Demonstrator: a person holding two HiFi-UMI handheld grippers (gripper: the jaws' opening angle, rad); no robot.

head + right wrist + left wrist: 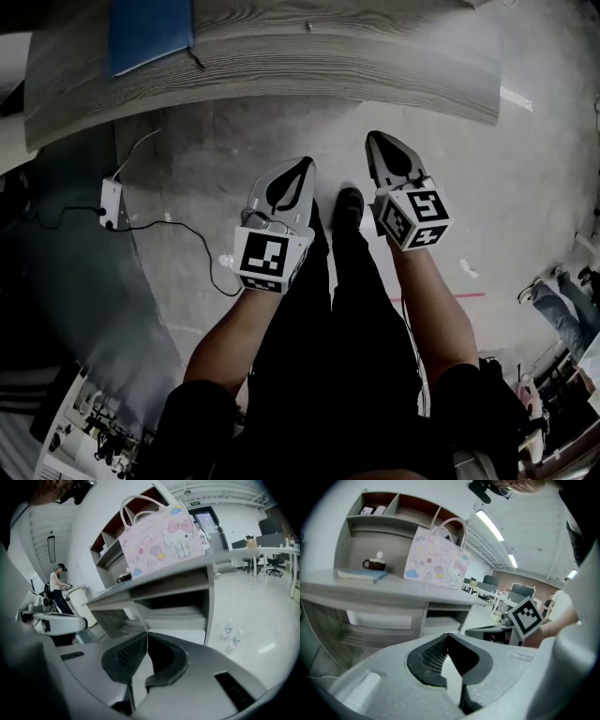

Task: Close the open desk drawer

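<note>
The grey wood desk (281,66) runs across the top of the head view, a short way ahead of both grippers. Beneath its top, a pale drawer (176,620) juts out of its bay; it also shows as a pale drawer (440,620) in the left gripper view. My left gripper (305,165) and right gripper (375,139) hang side by side above the floor, apart from the desk. Both are shut with nothing between their jaws. The left gripper (447,635) points at the desk front, and so does the right gripper (146,633).
A pink cartoon bag (436,559), a mug (374,564) and a blue book (150,33) sit on the desk. A power strip (111,202) with its cable lies on the floor at left. Two bottles (233,634) stand beside the desk. The person's legs and a shoe (349,204) are below the grippers.
</note>
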